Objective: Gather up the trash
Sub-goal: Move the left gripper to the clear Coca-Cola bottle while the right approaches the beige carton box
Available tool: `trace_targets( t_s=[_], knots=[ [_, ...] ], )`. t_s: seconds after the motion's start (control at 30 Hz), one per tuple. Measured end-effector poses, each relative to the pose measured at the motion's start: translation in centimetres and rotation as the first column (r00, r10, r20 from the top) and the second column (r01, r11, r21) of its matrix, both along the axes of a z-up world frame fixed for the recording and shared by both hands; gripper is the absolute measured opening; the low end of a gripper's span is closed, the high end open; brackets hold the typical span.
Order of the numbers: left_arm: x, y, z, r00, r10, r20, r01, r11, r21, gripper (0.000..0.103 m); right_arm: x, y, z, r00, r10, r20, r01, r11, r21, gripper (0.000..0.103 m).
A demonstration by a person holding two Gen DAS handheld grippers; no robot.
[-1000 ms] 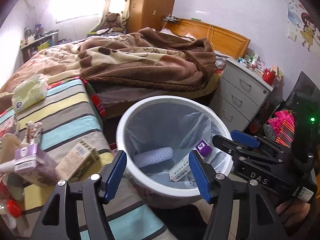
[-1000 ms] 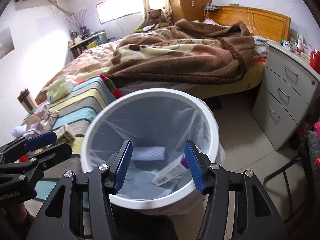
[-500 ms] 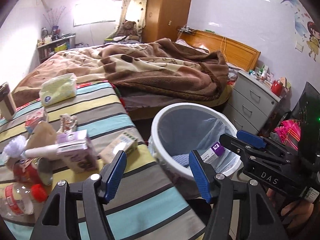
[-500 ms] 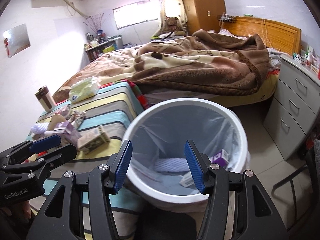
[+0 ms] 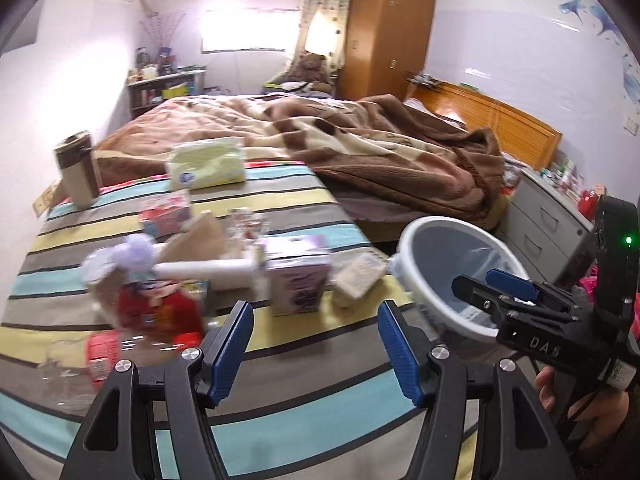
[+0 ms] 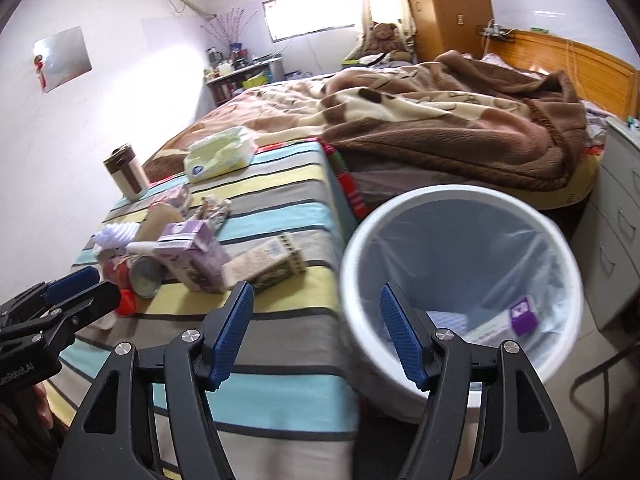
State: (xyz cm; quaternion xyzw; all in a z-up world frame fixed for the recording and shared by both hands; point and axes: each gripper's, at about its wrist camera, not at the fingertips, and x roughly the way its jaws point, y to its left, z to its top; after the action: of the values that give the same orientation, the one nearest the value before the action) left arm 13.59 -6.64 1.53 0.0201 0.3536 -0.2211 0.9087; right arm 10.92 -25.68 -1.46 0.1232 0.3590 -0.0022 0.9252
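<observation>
— Where does the trash bin (image 6: 460, 208) sit from my cameras?
— Just right of the striped table (image 6: 280, 320). The cartons (image 6: 192, 256) lie on that table, the bed (image 6: 400, 120) behind it.

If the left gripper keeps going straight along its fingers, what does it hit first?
Probably the purple carton, standing on the striped cloth about centred between the open left gripper fingers. Depth is unclear; pointing downward, it might meet bare cloth short of it.

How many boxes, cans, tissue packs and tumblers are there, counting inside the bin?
Boxes: 3 (purple carton, beige box, purple-and-white box in the bin)
Cans: 1
Tissue packs: 1
Tumblers: 1
Total: 6
</observation>
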Motion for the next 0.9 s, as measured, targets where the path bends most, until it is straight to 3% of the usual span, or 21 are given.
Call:
trace_targets(
  t_s=[0.53,0.9],
  knots=[
    [2.3,11.0,-1.5,0.985,0.169,-0.02,-0.168,0.984,0.055,0.064,5.2,2.4,-2.3,0.993,-0.026,-0.116,0.025,1.0,-0.012,0.067],
    [5.2,14.5,-3.0,0.988,0.139,-0.073,-0.13,0.985,0.111,0.064,7.7,3.0,-3.0,0.983,-0.041,-0.177,0.044,0.999,0.017,0.067]
  ],
)
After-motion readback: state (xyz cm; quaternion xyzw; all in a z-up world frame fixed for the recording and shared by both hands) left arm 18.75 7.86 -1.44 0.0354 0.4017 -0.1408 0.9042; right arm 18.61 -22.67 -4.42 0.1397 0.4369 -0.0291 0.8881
